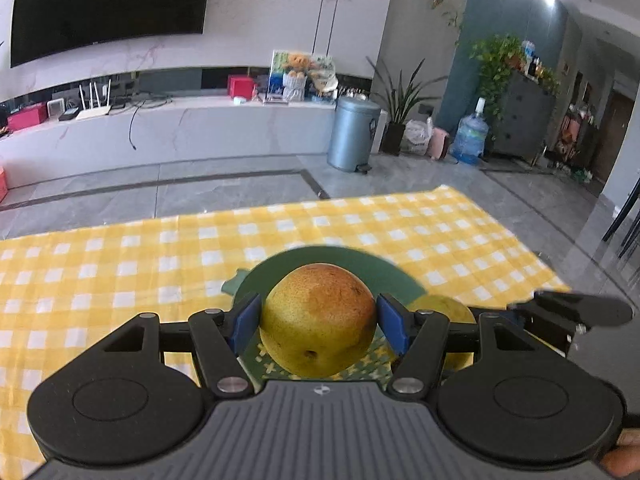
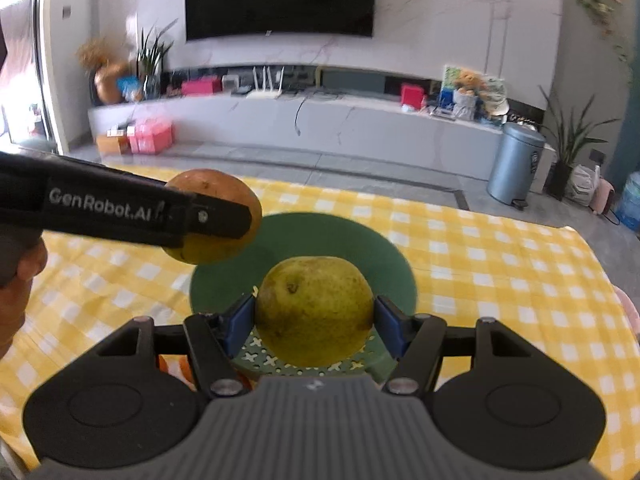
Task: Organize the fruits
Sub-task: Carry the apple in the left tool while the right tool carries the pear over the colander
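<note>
1. Two pears were up off the tabletop [image 1: 120, 264], one clamped in each hand-held gripper, both over or close to the green bowl [image 2: 360, 248].
2. Left hand-held gripper [image 1: 318, 320]: blue pads pressed on both flanks of a yellow pear with a red-orange blush [image 1: 318, 320]; pear end with the dimple faced the camera.
3. Right hand-held gripper [image 2: 314, 318]: pads closed on the sides of a greener pear [image 2: 314, 312], stem end tilted up toward the camera.
4. Key relation: in the right wrist view the green bowl sat directly ahead of and below the right hand-held gripper, pear centred over its near half. Likely just a short drop to place.
5. Left hand-held gripper appeared in the right wrist view at upper left, its pear hanging over the bowl's far-left rim, so roughly half outside it. Judged: it needed to shift inward toward bowl centre before release.
6. Right hand looked better lined up with the bowl; both were close to it.
7. Risk: the two grippers sat near each other, and a simultaneous drop could knock the pears together. Perforated green insert [image 2: 260, 356] showed under the right pear; whether it was part of the bowl could not be told.
</note>
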Available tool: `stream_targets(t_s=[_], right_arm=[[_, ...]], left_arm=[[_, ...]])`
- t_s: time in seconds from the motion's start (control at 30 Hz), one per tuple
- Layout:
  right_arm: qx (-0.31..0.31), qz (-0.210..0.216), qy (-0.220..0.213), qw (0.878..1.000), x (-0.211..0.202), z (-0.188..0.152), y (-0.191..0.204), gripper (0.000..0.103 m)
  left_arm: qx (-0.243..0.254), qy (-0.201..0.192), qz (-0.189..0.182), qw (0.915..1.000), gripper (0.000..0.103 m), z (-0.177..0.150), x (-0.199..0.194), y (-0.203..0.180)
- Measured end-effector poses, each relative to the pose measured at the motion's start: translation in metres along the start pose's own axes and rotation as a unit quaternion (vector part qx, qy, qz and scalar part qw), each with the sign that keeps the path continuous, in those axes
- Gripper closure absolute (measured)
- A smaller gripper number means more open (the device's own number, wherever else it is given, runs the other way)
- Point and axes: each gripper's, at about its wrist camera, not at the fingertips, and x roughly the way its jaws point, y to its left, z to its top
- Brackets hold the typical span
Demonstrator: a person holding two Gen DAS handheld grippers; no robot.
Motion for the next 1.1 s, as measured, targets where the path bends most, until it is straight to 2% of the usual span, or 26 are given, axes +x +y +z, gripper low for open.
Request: stream_targets(t_s=[0.1, 0.33, 0.47, 0.63, 1.1], right_arm=[[-0.010, 0.003, 0.022, 1.000, 0.020, 0.003, 0.002, 0.041], [-0.024, 0.011, 0.071, 0.997, 0.057, 0.008, 0.001, 0.041], [-0.037, 0.022, 0.093, 0.995, 0.073, 0.010, 0.005, 0.041], [-0.044, 0.035, 0.125, 0.991, 0.093, 0.012, 0.006, 0.041], [-0.062, 0.035, 0.175, 0.982, 0.107, 0.007, 0.008, 0.041]], left_arm=[[0.007, 0.011, -0.001, 0.9999, 0.030, -0.007, 0.010, 0.006], [-0.015, 0.049, -0.011, 0.9986, 0.030, -0.018, 0.030, 0.022], [-0.015, 0.051, -0.020, 0.9984, 0.030, -0.019, 0.032, 0.025], [-0.001, 0.059, -0.012, 0.9982, 0.030, -0.022, 0.039, 0.020], [-0.011, 0.078, -0.026, 0.9966, 0.030, -0.028, 0.052, 0.021]])
